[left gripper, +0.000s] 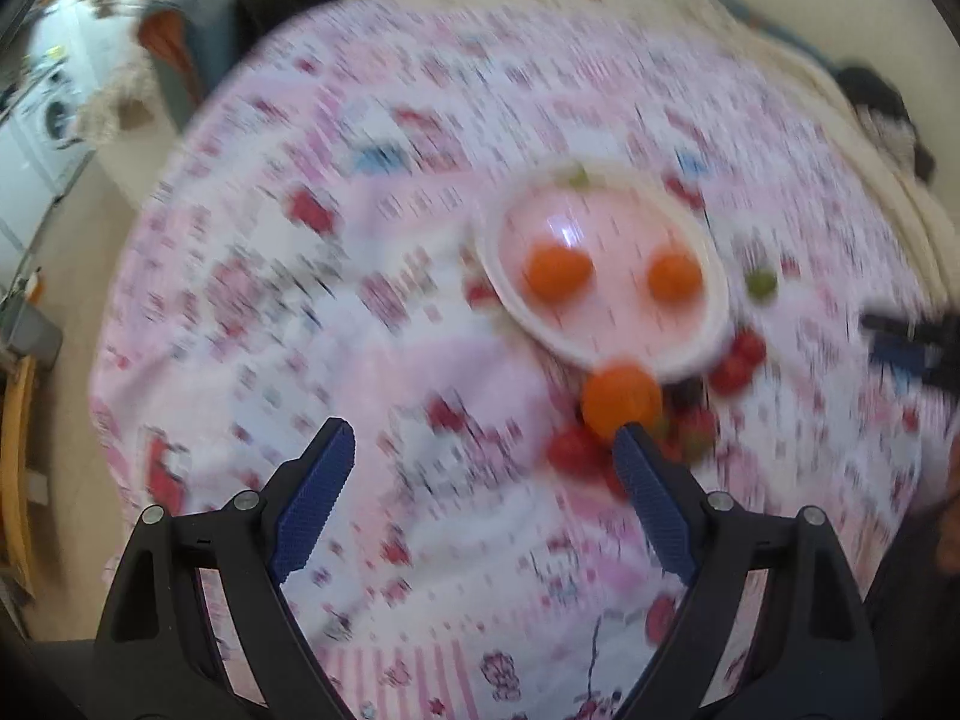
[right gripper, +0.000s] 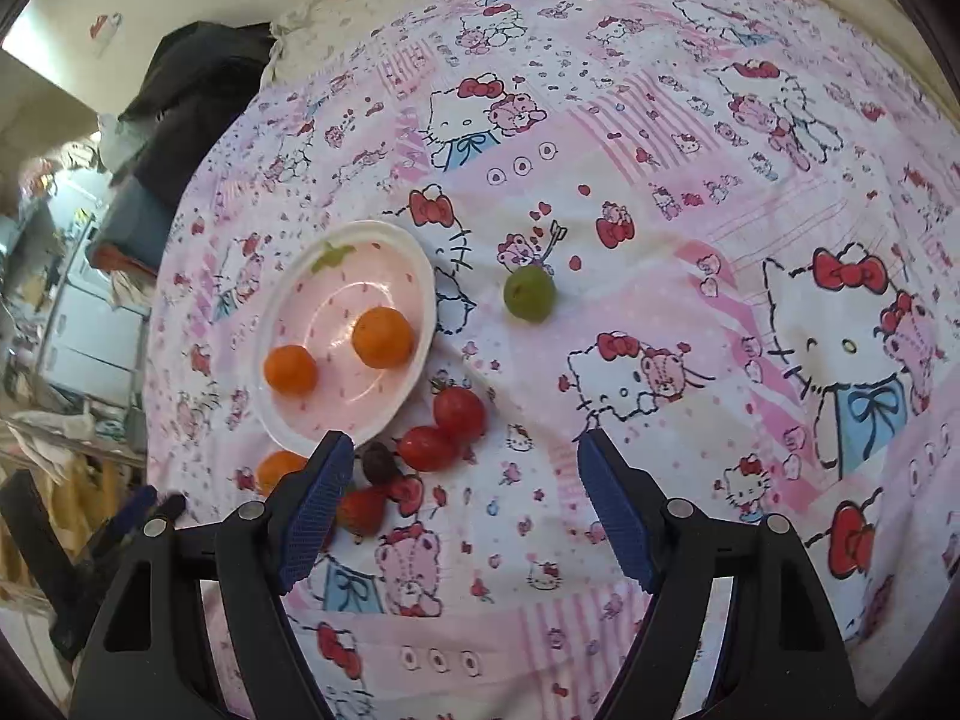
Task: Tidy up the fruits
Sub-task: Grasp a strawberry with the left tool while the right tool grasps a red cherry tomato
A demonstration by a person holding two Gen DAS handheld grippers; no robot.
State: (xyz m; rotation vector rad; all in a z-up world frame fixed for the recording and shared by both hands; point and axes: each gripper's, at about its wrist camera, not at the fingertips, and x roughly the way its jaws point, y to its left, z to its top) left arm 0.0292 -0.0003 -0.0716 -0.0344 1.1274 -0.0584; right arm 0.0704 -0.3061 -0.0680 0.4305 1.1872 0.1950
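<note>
A pink cartoon-print bedsheet (right gripper: 630, 192) covers the surface. Both the right gripper (right gripper: 465, 450) and left gripper (left gripper: 483, 435) hover spread wide and empty. Nearby, red fruits (right gripper: 444, 429) lie loose beside a pink plate (right gripper: 414, 252) holding two oranges (right gripper: 383, 337), a green fruit (right gripper: 529, 293) apart

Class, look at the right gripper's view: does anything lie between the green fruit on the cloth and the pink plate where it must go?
Nothing visible does. The green fruit sits alone on the cloth; only bare printed fabric lies between it and the plate. The tomatoes lie nearer the camera, off that line. The right gripper is open and empty.
</note>
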